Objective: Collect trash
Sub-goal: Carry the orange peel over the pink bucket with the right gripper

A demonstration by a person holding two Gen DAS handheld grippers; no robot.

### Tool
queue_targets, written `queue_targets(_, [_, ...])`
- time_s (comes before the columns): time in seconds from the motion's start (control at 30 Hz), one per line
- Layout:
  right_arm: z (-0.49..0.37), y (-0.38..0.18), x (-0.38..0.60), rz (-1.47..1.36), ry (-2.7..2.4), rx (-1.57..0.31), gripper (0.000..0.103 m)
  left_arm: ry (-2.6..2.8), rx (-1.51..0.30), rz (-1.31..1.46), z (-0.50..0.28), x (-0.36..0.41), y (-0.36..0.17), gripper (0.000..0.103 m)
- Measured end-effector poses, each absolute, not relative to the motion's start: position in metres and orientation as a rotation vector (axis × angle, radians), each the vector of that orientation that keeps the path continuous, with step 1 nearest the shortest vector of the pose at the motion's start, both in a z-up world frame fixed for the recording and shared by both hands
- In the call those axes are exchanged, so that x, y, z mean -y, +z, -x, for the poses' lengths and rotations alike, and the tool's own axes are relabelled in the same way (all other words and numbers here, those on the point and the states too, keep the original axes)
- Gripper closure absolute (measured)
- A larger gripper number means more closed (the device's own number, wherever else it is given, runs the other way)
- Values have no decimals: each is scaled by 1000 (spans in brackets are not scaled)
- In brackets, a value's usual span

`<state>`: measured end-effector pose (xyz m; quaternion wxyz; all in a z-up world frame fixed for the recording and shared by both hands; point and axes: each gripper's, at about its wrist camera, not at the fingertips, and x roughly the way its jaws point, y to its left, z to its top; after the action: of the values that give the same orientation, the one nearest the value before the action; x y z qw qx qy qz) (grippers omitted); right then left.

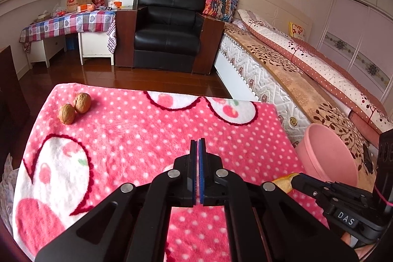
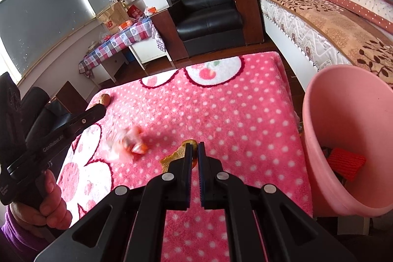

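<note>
Left wrist: left gripper (image 1: 198,143) fully closed, empty, over pink blanket (image 1: 152,129); walnuts (image 1: 74,107) far left.

Right wrist: right gripper (image 2: 194,147) clamped on peel (image 2: 175,156), partly hidden; blurred wrapper (image 2: 127,143); bin (image 2: 348,134) rim cut off.

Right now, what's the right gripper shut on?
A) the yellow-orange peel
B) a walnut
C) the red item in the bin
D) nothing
A: in the right wrist view the right gripper pinches the yellow-orange peel just above the pink blanket; both walnuts lie far off, and the red item sits in the pink bin.
</note>
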<state>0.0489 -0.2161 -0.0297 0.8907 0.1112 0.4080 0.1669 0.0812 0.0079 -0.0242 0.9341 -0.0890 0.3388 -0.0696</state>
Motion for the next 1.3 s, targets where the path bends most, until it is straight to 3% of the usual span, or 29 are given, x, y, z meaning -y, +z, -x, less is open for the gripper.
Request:
queue_targets(0.57, [-34, -2, 266, -262, 273, -757, 99, -229, -643, 184, -69, 31, 8, 103])
queue_targets(1.3, [-17, 0, 394, -325, -30, -691, 99, -514, -670, 79, -80, 157, 16, 103])
